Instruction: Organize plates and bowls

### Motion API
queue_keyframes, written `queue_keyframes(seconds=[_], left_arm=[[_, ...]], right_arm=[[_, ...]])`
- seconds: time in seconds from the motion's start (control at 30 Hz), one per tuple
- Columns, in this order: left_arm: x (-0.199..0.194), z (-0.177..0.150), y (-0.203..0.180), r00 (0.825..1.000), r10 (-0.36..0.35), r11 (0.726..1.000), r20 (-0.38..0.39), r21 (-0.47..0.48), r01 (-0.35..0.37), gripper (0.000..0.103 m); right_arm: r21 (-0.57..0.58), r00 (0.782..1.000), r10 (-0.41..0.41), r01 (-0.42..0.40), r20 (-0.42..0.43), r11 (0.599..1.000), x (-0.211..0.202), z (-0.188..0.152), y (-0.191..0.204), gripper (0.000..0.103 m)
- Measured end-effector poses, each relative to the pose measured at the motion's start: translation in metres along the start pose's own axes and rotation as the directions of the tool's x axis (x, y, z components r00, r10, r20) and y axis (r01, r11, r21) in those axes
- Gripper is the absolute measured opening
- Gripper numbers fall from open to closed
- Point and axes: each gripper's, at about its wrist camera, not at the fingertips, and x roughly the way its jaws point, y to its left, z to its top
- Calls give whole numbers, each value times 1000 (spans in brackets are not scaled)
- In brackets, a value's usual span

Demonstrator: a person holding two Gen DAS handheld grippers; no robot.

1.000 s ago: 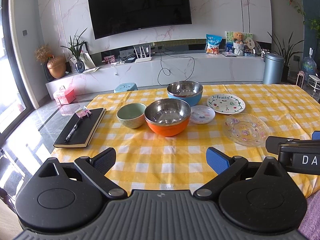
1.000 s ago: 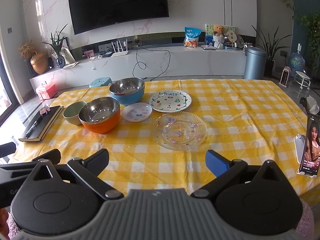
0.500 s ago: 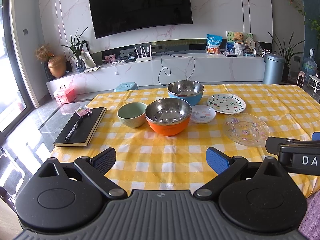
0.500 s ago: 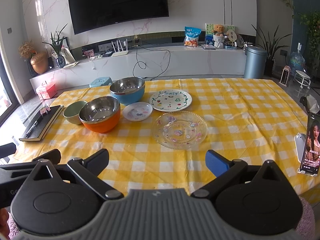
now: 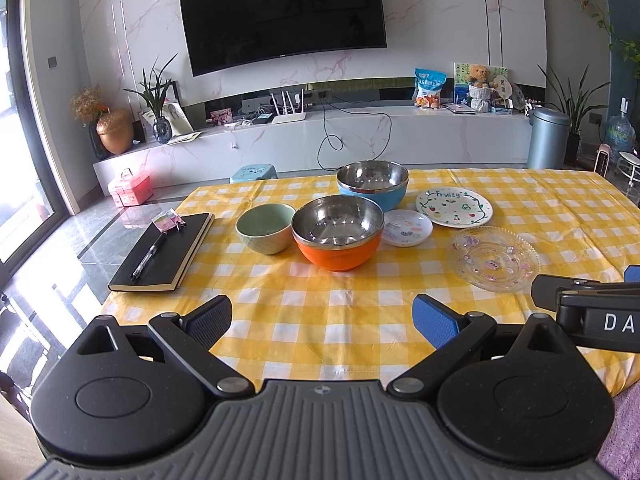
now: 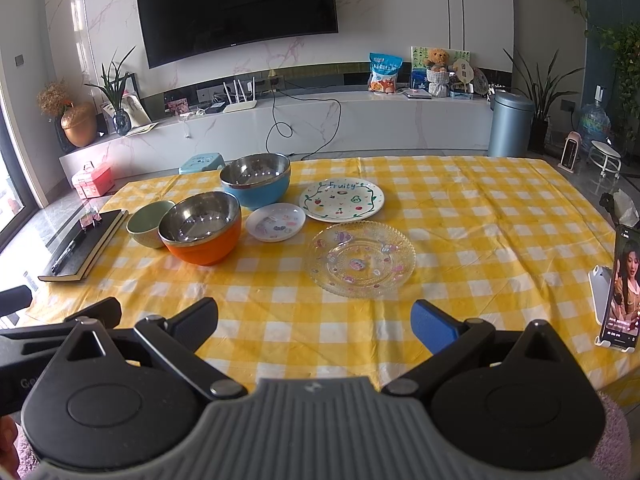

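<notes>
Yellow-checked tablecloth [image 6: 460, 216] — orange bowl [image 6: 204, 246], blue bowl [image 6: 260, 196].

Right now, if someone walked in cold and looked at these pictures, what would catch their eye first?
Probably the yellow-and-white checked tablecloth, with the dishes clustered on its left half: an orange steel-lined bowl in front of a blue steel-lined bowl, and a clear patterned glass plate nearest the camera. Behind, a large black wall-mounted television dominates the marble wall. Both grippers, left and right, hover at the near table edge, jaws open and empty.
</notes>
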Motion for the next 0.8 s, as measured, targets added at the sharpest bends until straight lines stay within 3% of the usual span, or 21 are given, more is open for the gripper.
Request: queue_keyframes(seconds=[0.6, 0.7, 0.8], left_arm=[[1, -2, 0, 1000, 1, 1000, 4, 6, -1, 103], [3, -6, 0, 1000, -15, 1000, 17, 1, 15, 103], [7, -10, 1, 997, -69, 997, 15, -29, 70, 103]], right_arm=[[-8, 1000, -6, 6, 6, 1000, 4, -4, 1, 100], [-15, 999, 0, 1, 48, 1000, 3, -8, -1, 100], [-29, 990, 11, -7, 141, 1000, 1, -15, -8, 101]])
